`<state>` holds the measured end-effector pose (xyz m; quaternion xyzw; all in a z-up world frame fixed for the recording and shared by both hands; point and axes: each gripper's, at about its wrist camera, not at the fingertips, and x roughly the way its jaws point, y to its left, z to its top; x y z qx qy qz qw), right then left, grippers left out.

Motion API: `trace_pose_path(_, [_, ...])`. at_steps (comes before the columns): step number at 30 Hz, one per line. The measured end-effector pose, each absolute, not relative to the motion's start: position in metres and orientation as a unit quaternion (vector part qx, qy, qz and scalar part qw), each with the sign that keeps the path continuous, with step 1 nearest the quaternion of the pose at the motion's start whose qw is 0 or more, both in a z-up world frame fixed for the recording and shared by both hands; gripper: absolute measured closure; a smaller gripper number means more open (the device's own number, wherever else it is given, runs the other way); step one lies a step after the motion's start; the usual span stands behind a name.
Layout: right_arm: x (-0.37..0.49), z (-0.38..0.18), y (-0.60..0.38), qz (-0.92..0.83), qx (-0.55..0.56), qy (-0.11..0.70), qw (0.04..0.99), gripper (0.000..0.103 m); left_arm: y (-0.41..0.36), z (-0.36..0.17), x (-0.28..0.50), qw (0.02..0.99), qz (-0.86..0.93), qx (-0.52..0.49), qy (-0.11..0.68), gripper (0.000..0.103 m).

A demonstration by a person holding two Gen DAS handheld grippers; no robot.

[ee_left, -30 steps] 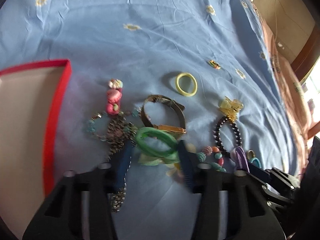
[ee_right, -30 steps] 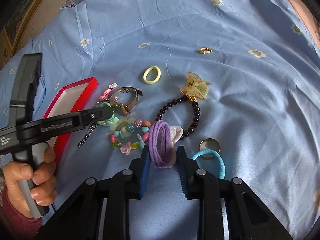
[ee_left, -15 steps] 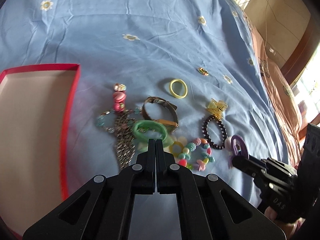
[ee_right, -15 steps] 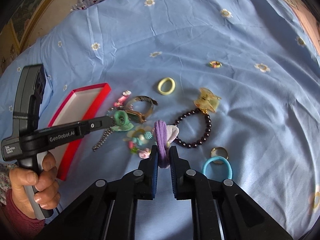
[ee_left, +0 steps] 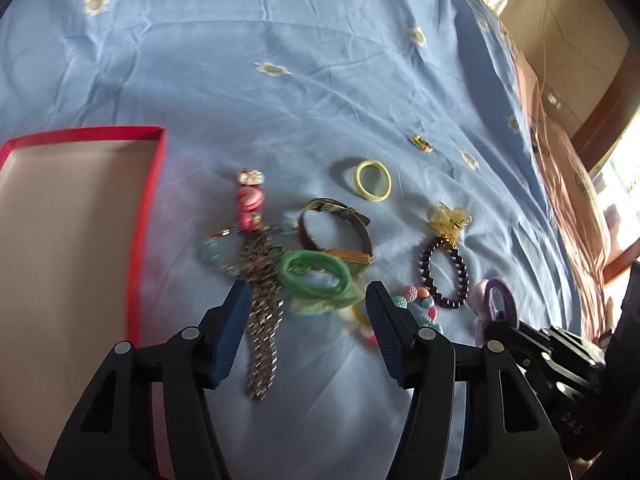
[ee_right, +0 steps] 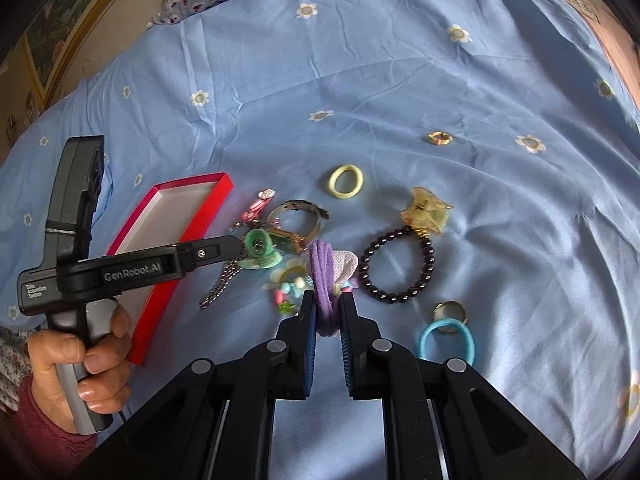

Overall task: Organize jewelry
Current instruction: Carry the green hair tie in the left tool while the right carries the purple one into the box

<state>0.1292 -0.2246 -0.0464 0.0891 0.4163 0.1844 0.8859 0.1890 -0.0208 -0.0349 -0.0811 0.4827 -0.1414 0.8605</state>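
Note:
My left gripper (ee_left: 307, 294) hovers over the jewelry pile on the blue bedsheet, jaws opening. A green hair tie (ee_left: 316, 276) with a pale green bow lies between its fingertips, and the pads do not press on it. My right gripper (ee_right: 328, 304) is shut on a purple hair tie (ee_right: 323, 280) with a white bow, held a little above the sheet. That purple hair tie (ee_left: 500, 300) also shows at the right edge of the left wrist view. The red box (ee_left: 148, 208), open and white inside, lies left of the pile.
Around the pile lie a yellow hair tie (ee_right: 346, 182), a watch (ee_left: 340, 224), a dark bead bracelet (ee_right: 396, 268), a yellow claw clip (ee_right: 426, 210), a metal chain (ee_left: 262, 320), a blue hair tie (ee_right: 446, 340) and a gold ring (ee_right: 450, 312). A hand (ee_right: 80, 364) holds the left gripper.
The left gripper closed near the green hair tie, then opened again around it. The right gripper closed on the purple hair tie and lifted it slightly.

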Motion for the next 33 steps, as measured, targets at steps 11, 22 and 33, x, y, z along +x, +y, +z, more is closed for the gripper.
trace_pose_path(11, [0.136, -0.051, -0.24, 0.171, 0.105, 0.42, 0.885, 0.092, -0.046, -0.046, 0.197, 0.861, -0.154, -0.025, 0.484, 0.098])
trace_pose_path(22, [0.136, -0.042, -0.219, 0.196, 0.097, 0.414, 0.884, 0.092, -0.001, -0.024, 0.17, 0.871, -0.145, -0.064, 0.465, 0.099])
trace_pose_path(33, [0.14, -0.033, -0.15, 0.264, 0.071, 0.409, 0.871, 0.092, 0.078, 0.003, 0.144, 0.891, -0.091, -0.094, 0.435, 0.099])
